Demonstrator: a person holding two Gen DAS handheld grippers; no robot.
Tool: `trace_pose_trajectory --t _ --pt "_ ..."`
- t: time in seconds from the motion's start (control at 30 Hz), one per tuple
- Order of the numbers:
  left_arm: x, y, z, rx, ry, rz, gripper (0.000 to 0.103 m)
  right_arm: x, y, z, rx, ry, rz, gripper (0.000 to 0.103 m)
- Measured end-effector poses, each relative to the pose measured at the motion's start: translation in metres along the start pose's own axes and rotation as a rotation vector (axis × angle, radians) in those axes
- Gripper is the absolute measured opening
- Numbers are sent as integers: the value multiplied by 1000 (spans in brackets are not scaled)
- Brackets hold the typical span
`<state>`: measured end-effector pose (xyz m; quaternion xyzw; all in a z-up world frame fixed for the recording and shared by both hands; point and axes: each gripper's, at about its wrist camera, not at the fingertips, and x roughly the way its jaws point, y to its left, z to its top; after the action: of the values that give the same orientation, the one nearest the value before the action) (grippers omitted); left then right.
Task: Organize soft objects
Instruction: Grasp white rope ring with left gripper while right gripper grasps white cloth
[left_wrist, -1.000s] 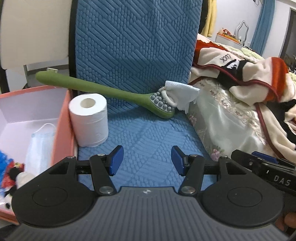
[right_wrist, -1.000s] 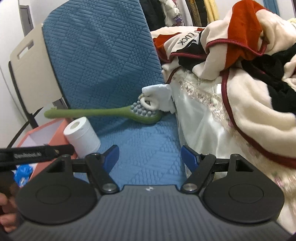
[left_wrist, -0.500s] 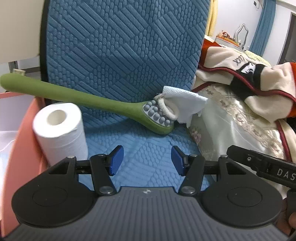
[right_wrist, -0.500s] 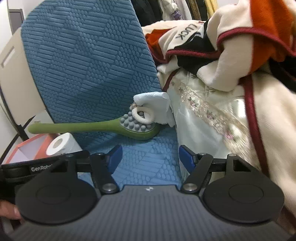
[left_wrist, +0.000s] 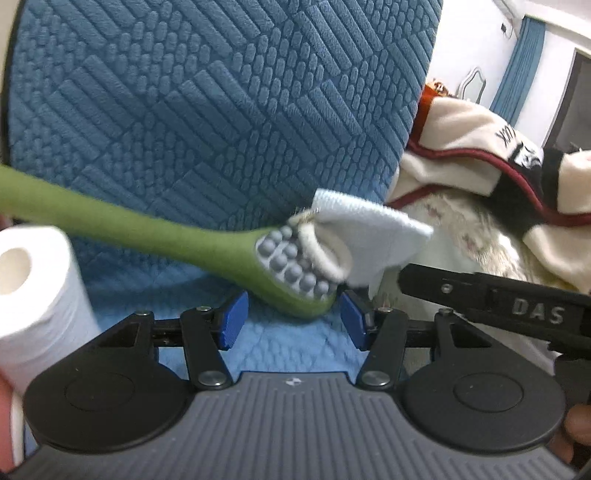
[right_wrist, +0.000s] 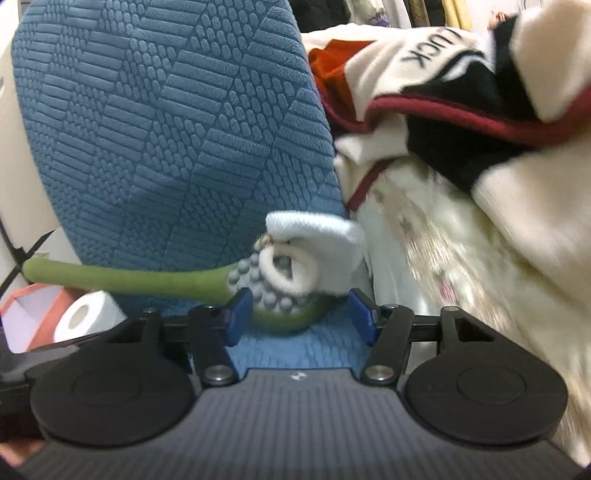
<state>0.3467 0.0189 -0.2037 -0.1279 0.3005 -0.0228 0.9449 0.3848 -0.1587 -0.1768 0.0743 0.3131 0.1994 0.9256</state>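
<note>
A green long-handled brush (left_wrist: 155, 236) (right_wrist: 147, 282) with grey nubs lies across the blue quilted chair seat (left_wrist: 303, 350). On its head rest a white fuzzy hair ring (left_wrist: 321, 254) (right_wrist: 280, 275) and a folded white cloth (left_wrist: 369, 232) (right_wrist: 317, 229). My left gripper (left_wrist: 293, 319) is open just below the brush head. The jaws of my right gripper (right_wrist: 301, 315) are closing. The brush head sits between its blue pads, and the right pad stands clear of it. The right gripper's black arm (left_wrist: 498, 299) shows in the left wrist view.
A white toilet roll (left_wrist: 33, 295) (right_wrist: 85, 317) stands at the seat's left edge beside an orange box (right_wrist: 33, 299). The blue chair back (left_wrist: 221, 110) rises behind. A heap of cream, red and black blankets (right_wrist: 480, 129) crowds the right side.
Both grippers have moved forward and down to the brush head, which now fills the middle of each view. The right gripper's jaws have narrowed. The left jaws look the same.
</note>
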Motion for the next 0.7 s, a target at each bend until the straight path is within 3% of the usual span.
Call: trace_pose_trajectory --t 0.1,0.33,0.43,0.5,0.7 --pt "15 -1 11 9 -8 -21 53 9 2 8 -37 -22 -15 58" --pt "44 -3 33 59 -40 -60 48 20 8 34 -150 -78 -77 57" --pt "55 -7 37 97 -43 -77 48 36 8 44 -222 -33 -120 54" --pt "62 -12 38 146 -50 -62 48 42 7 49 -249 -13 -123 45" --pt "79 -16 40 200 -55 -36 47 51 0 59 -310 11 -136 45"
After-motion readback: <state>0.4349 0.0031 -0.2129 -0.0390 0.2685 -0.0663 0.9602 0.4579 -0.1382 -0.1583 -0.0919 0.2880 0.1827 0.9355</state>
